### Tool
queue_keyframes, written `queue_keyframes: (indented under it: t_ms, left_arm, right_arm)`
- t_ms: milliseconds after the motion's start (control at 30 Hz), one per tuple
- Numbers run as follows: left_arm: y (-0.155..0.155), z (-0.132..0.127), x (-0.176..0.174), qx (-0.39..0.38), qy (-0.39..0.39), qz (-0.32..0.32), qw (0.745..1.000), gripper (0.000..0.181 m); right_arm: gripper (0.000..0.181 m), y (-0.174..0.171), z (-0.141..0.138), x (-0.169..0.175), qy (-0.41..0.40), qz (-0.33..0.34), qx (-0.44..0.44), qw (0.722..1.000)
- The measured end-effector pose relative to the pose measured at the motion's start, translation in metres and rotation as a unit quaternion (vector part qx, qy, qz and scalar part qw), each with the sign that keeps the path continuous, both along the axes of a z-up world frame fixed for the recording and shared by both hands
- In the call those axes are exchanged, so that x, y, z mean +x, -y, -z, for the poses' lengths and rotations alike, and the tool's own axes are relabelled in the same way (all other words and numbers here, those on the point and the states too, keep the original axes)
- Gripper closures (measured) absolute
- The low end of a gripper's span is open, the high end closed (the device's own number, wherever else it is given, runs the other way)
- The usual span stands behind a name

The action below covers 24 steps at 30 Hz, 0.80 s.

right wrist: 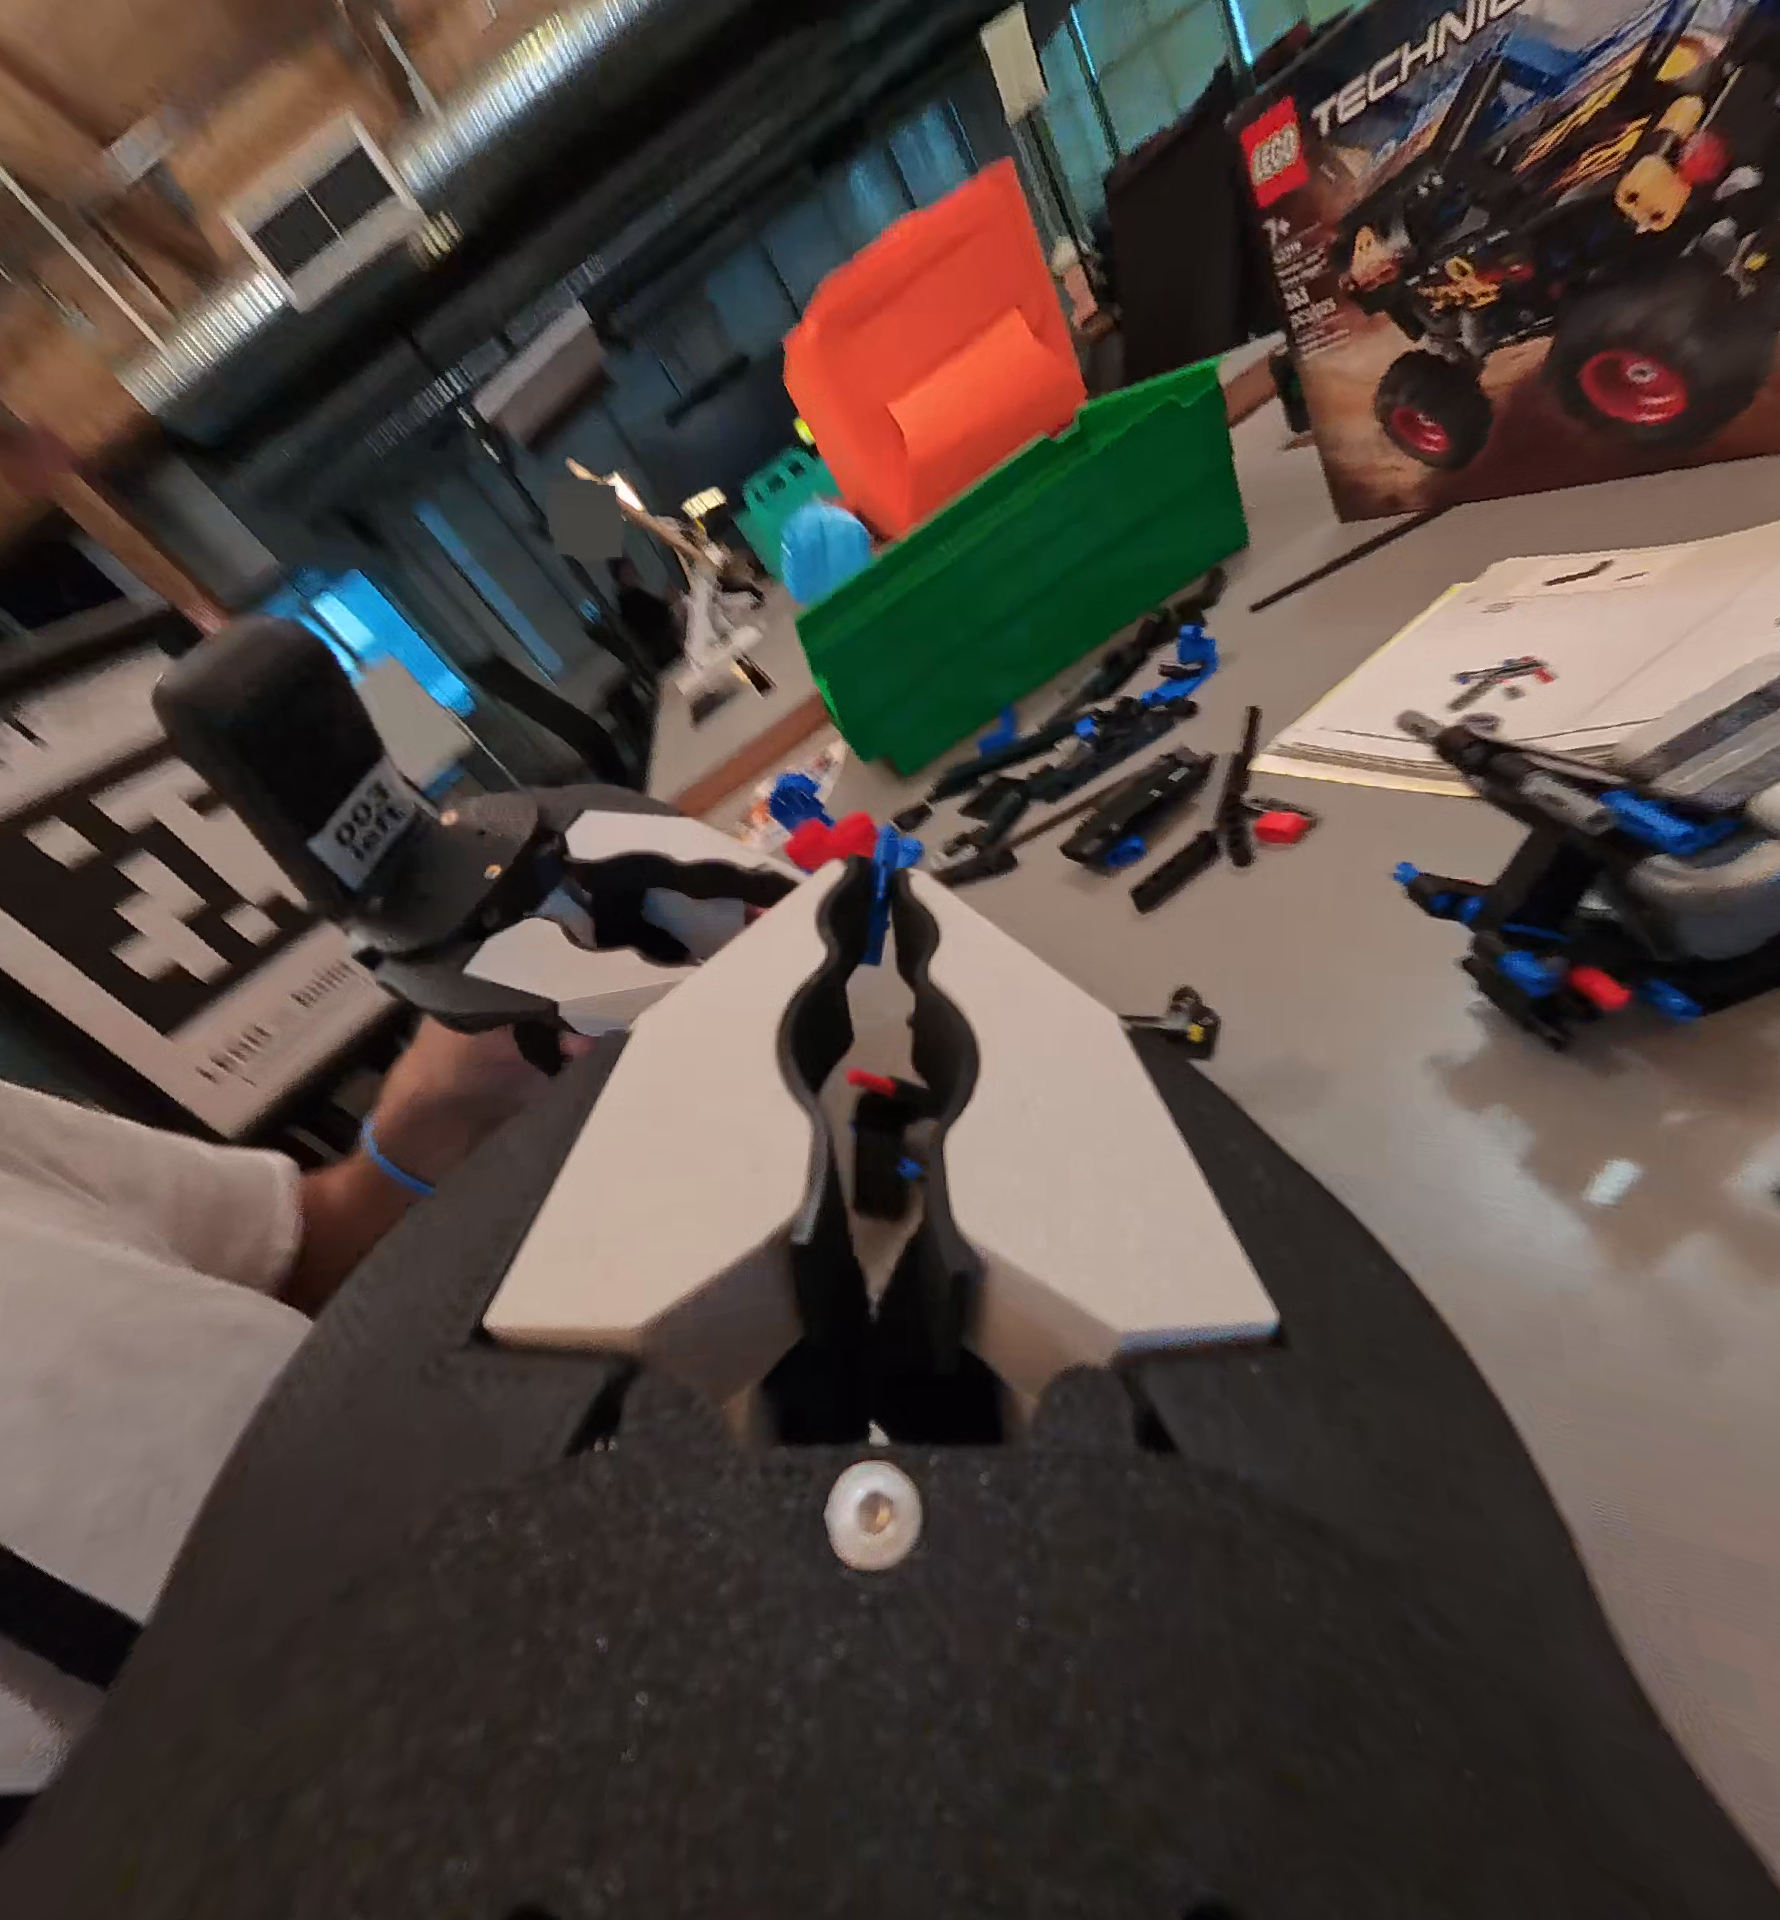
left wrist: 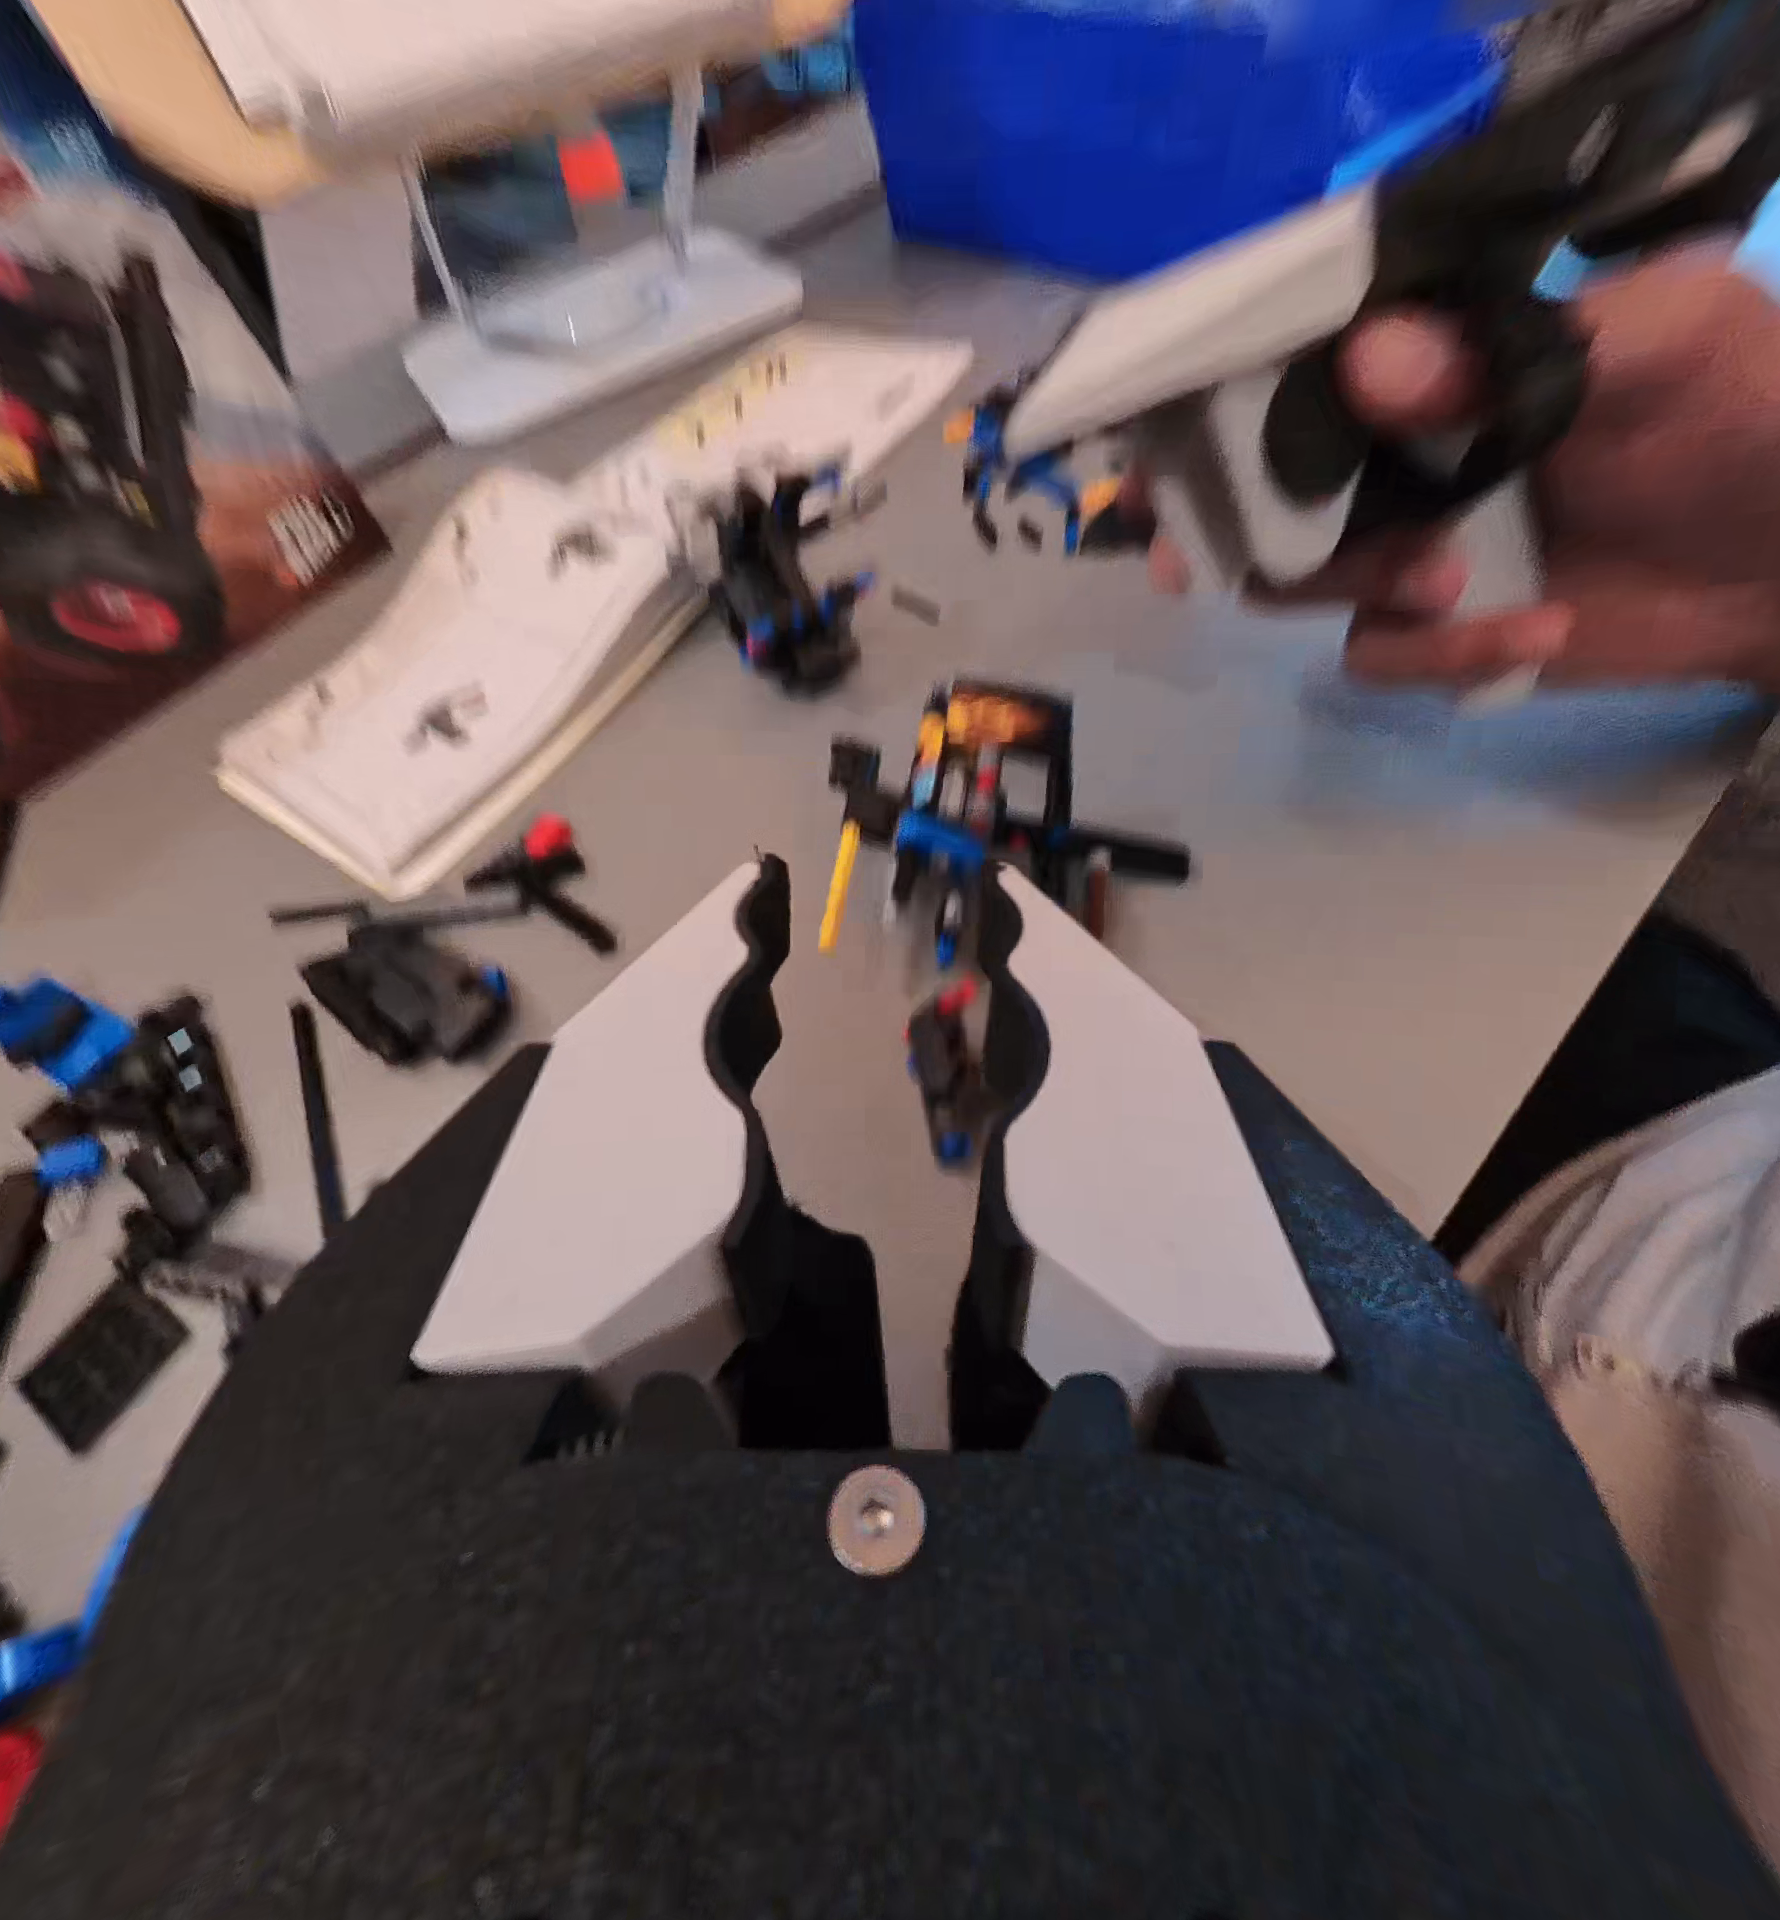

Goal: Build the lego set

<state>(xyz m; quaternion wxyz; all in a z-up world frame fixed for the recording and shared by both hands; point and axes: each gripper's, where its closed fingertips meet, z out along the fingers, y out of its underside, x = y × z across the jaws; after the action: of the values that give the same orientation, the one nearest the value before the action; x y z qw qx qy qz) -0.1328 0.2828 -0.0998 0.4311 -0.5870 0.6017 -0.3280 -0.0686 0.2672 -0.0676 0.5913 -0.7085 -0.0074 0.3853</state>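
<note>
Right gripper (right wrist: 881, 883) pinches blue piece (right wrist: 878, 894); left gripper (left wrist: 891, 883) parted over blue-black assembly (left wrist: 953, 831) (blurred).

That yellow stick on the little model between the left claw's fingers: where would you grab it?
Grip the yellow axle at its free lower end, coming from the near left. It juts out from the small assembly, and the left gripper is open there.
</note>
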Motion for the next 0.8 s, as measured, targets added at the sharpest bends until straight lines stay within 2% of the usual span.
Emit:
queue_keyframes:
  t_ms: [100,233,500,667,800]
  left_arm:
    - [0.014,-0.027,0.024,0.02,0.049,0.014,0.998,0.149]
    - [0.016,-0.025,0.045,0.044,0.063,-0.001,0.997,0.149]
    - [0.021,-0.028,0.052,-0.035,0.106,0.004,0.994,0.162]
    - [0.023,-0.02,0.051,-0.007,0.087,0.002,0.996,0.171]
    - [0.02,-0.009,0.05,0.061,0.044,0.014,0.997,0.178]
  right_arm:
    - [0.179,-0.004,-0.009,-0.01,-0.078,-0.022,0.01,0.997]
    - [0.179,-0.006,-0.01,-0.023,-0.099,-0.036,0.009,0.994]
    - [0.178,-0.004,-0.007,-0.026,-0.038,-0.006,0.031,0.999]
    - [0.178,-0.003,-0.005,-0.025,-0.004,0.004,0.038,0.999]
    - [0.177,-0.001,0.003,-0.026,0.019,-0.013,0.024,0.999]
